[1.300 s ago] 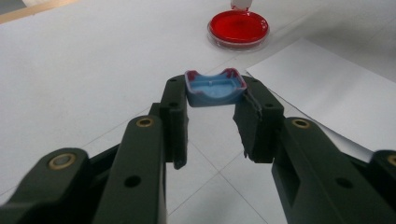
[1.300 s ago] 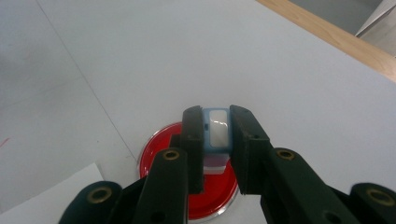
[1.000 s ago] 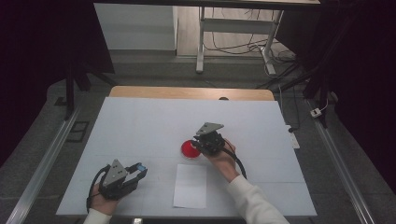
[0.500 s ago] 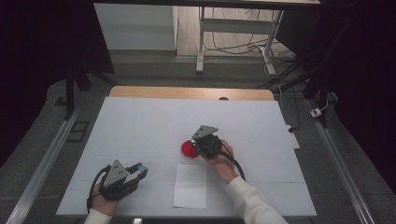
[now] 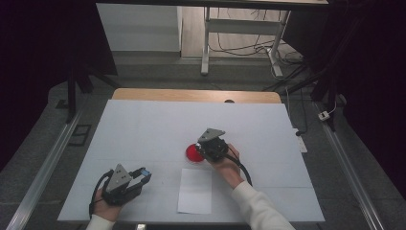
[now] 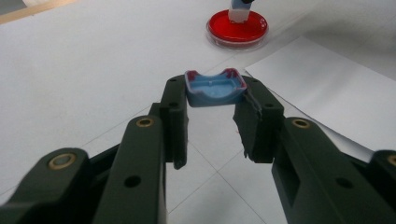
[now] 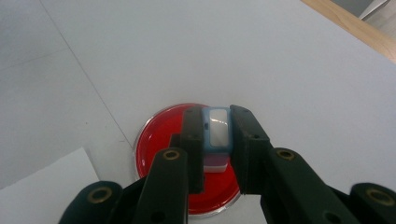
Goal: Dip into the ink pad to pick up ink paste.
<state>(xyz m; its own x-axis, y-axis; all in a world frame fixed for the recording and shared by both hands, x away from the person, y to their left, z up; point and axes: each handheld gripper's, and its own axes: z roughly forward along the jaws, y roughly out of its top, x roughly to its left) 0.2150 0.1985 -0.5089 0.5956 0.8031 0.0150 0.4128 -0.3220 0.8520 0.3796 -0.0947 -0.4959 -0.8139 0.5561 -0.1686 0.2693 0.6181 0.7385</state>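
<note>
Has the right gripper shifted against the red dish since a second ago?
Yes, slightly. In the high view the right gripper has come toward the person and a little left, now over the red dish, which stayed put beside the white paper.

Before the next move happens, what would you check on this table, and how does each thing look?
1. Right gripper jaws shut on the stamp: ok.
2. Stamp over the red dish: ok.
3. Stamp touching the red: cannot tell.
4. Left gripper jaws shut on the blue cap: ok.
5. White paper flat, nothing on it: ok.
6. Both grippers apart from each other: ok.
</note>
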